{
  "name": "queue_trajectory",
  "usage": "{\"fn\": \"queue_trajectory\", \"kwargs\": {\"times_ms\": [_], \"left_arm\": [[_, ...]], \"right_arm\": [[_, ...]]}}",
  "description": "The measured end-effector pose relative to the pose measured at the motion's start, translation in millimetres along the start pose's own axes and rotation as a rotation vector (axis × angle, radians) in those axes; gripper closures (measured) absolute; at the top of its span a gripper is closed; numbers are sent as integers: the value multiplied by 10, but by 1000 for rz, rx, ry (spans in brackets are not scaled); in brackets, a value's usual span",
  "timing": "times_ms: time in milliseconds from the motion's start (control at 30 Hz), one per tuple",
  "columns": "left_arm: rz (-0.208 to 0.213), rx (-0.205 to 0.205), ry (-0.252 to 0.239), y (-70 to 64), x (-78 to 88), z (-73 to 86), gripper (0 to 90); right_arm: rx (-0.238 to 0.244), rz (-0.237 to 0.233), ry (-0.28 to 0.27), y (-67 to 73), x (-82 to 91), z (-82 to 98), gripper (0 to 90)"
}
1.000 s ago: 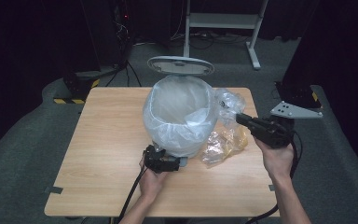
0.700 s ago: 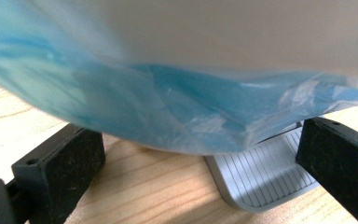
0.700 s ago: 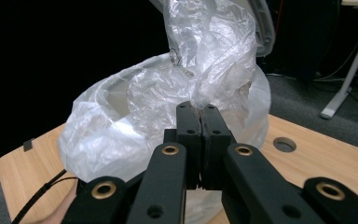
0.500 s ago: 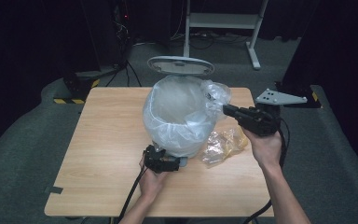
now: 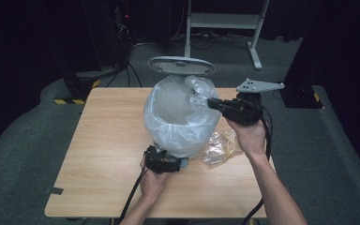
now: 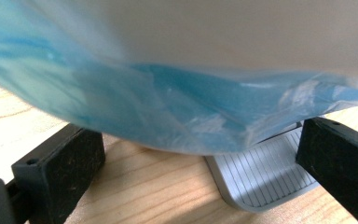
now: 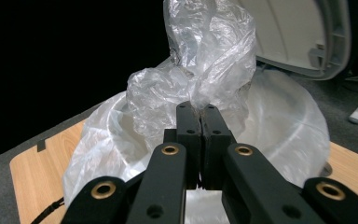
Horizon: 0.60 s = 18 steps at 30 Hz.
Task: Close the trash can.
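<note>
My right gripper (image 7: 200,116), clamped tight on the bag liner (image 7: 209,60), could tear it or tip the bin (image 5: 180,140) my wide-open left gripper (image 5: 166,164) only straddles.

Bin (image 6: 242,28) cut off, blurred

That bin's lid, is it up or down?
Up. The grey lid stands tilted open behind the bin, whose rim is uncovered and draped with a clear liner bag.

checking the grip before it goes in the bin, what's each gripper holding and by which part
The right gripper is shut on the crumpled clear plastic bag, pinching its lower edge. The left gripper holds nothing; its jaws stand open at the bin's pedal.
</note>
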<state>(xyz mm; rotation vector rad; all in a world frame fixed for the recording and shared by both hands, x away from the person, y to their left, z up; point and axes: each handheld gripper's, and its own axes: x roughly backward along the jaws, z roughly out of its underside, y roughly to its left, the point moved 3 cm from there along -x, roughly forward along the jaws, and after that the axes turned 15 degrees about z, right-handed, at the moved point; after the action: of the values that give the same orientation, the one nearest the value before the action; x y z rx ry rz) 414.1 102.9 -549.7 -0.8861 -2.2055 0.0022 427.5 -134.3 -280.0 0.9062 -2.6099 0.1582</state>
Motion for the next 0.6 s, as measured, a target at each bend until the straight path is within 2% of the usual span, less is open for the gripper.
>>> {"fn": "queue_trajectory", "kwargs": {"times_ms": [500,567,600], "left_arm": [[-1,1,-3,0,-1,0,12],[0,5,-8,-2,-4,-1,12],[0,5,-8,-2,-4,-1,12]], "right_arm": [[0,-30,35,114,-308,-47,875],[-3,-31,40,114,-349,-42,839],[-8,-31,45,113,-372,-38,794]]}}
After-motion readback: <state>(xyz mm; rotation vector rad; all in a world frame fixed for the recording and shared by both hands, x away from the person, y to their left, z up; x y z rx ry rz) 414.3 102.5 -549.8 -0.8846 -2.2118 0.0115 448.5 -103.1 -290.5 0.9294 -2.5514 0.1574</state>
